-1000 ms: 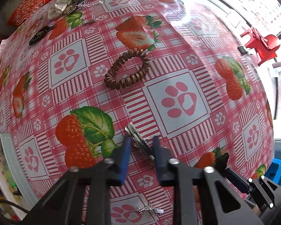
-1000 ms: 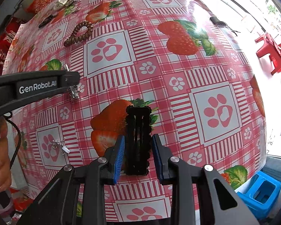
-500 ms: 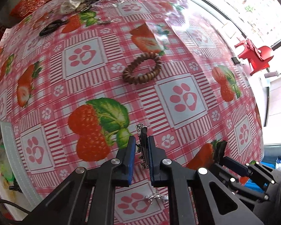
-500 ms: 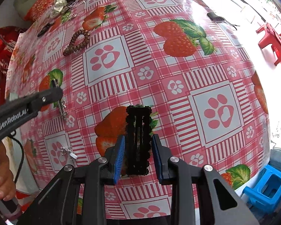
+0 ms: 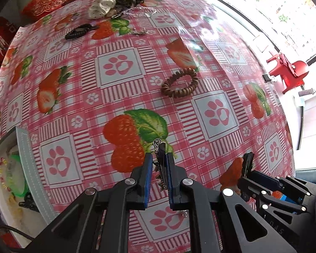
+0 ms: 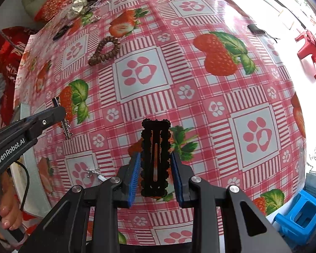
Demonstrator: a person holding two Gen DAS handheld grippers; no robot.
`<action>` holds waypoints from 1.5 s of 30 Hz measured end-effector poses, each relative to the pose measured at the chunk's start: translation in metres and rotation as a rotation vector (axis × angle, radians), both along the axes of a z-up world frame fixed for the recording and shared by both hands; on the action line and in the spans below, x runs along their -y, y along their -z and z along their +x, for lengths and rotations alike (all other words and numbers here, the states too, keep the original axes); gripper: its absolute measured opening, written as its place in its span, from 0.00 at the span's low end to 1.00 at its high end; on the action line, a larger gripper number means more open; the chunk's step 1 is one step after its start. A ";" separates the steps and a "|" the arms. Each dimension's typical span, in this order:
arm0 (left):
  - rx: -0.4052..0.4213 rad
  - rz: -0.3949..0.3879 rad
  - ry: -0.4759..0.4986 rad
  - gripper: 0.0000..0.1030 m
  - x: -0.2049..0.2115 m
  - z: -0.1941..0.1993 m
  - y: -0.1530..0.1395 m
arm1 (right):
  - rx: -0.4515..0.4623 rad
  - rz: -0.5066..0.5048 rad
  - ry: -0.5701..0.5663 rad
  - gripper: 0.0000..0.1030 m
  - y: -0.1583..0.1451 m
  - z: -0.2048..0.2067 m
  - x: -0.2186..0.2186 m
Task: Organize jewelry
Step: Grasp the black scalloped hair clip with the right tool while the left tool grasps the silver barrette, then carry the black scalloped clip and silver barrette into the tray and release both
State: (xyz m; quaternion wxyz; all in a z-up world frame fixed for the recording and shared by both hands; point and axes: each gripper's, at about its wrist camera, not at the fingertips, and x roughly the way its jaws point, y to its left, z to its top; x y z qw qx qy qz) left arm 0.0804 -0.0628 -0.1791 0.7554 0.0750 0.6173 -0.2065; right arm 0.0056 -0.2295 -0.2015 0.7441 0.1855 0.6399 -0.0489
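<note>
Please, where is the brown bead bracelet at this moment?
The bracelet lies flat on the tablecloth, above centre in the left wrist view, between a half strawberry and a paw square. No gripper touches it.

Bright daylight from right-hand windows (image 5: 273,10), glare on glossy tablecloth (image 5: 210,31), strong fisheye edge warping

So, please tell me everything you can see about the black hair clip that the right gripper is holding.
The black hair clip is a flat, long rectangle with bumpy beaded edges and a narrow slot down its middle; it looks like plastic. It stands lengthwise between the blue fingers of the right gripper, which press on its two long sides. Its far end sticks out past the fingertips, above the strawberry tablecloth. Whether it touches the cloth cannot be told.
</note>
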 end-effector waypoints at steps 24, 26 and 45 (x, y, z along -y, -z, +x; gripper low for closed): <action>0.062 -0.025 -0.238 0.19 -0.119 -0.024 -0.039 | 0.077 0.041 -0.232 0.30 -0.043 0.052 -0.091; 0.067 -0.021 -0.269 0.19 -0.133 -0.029 -0.041 | 0.082 0.046 -0.262 0.31 -0.045 0.056 -0.103; 0.040 0.039 -0.575 0.19 -0.253 -0.082 -0.034 | 0.115 0.108 -0.622 0.31 -0.064 0.072 -0.244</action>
